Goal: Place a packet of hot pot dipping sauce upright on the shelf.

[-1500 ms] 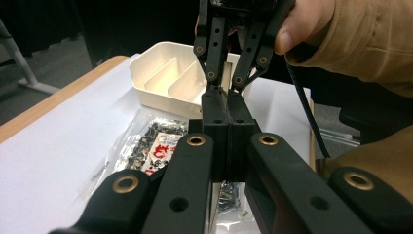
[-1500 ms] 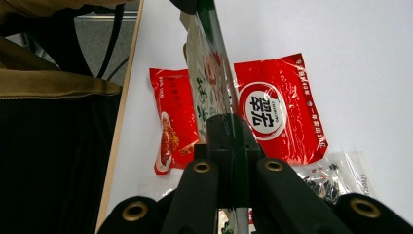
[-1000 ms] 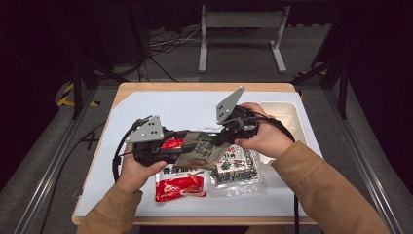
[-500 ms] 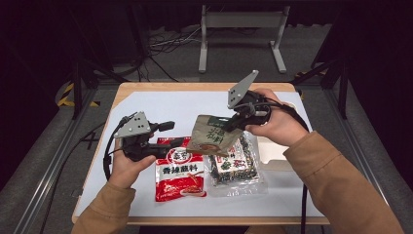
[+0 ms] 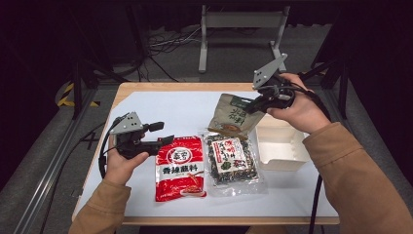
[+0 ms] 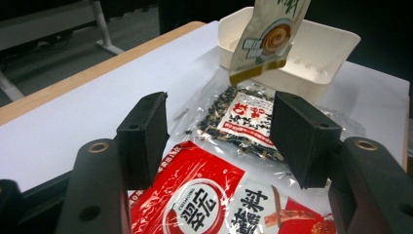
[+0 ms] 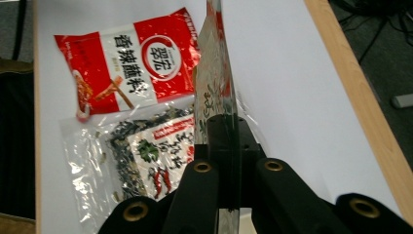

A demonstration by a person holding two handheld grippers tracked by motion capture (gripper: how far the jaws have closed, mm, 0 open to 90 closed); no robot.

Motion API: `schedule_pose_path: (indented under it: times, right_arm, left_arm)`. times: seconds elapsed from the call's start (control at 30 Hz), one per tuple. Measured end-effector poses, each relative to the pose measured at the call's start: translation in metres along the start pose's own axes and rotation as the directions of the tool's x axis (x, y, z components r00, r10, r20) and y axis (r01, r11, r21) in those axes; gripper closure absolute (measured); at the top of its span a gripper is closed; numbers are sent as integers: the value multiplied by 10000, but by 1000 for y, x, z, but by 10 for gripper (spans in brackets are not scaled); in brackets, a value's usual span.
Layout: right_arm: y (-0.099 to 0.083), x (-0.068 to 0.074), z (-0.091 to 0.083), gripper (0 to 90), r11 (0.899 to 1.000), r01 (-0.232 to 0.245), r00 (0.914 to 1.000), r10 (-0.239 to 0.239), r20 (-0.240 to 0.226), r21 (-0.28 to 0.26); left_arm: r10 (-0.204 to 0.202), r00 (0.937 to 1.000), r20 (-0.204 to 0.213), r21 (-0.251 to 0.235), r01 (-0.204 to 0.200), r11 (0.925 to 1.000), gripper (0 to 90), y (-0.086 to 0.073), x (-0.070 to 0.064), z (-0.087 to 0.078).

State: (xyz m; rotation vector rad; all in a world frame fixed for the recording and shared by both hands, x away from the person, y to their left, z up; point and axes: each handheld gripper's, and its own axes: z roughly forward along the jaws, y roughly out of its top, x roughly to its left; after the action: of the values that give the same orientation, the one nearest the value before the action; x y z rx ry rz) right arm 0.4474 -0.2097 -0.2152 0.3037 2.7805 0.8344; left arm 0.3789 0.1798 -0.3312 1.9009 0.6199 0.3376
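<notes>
My right gripper (image 5: 256, 105) is shut on the top edge of a beige-green seasoning pouch (image 5: 232, 115), which hangs above the table beside a white tray (image 5: 281, 142). The right gripper view has the pouch (image 7: 214, 78) edge-on, pinched between the jaws. A red seasoning packet (image 5: 179, 167) and a clear packet of dark dried spice (image 5: 230, 158) lie flat side by side at the table's middle. My left gripper (image 5: 164, 133) is open at the left, just beside the red packet's top corner, holding nothing. From the left gripper view, the red packet (image 6: 209, 204), clear packet (image 6: 241, 119) and hanging pouch (image 6: 265, 41) lie ahead.
The white table surface (image 5: 160, 105) has a wooden rim. The empty white tray (image 6: 316, 48) stands at the right side. A metal stand (image 5: 238, 34) and cables lie on the floor beyond the far edge.
The right gripper has lifted the pouch up and to the right, toward the tray. The left gripper has let go and drawn back left, now open.
</notes>
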Motion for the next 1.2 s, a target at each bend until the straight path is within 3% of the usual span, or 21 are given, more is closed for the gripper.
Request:
schedule_pose_path:
  times: [0.47,0.63,0.7,0.83,1.2]
  right_arm:
    - [-28,-28,-31,897,9991,-424,9934,432,1065,-99]
    - [-33,-34,-37,897,9989,-435,9917,452,1205,-166]
    - [-36,-38,-39,898,9988,-446,9912,468,1237,-201]
    - [-41,-45,-42,898,9993,-298,9901,323,1368,-204]
    - [-51,-70,-43,897,9999,63,9871,-37,1602,-152]
  left_arm:
    - [-420,9983,-397,232,429,9988,393,-13,10,-8]
    - [-446,9975,-555,174,456,9988,388,-17,12,-13]
    - [-653,9962,-569,149,662,9977,385,-20,13,-17]
    - [-615,9957,-686,188,629,9978,380,-24,14,-21]
    - [-1047,9885,-1091,181,1073,9941,372,-38,14,-41]
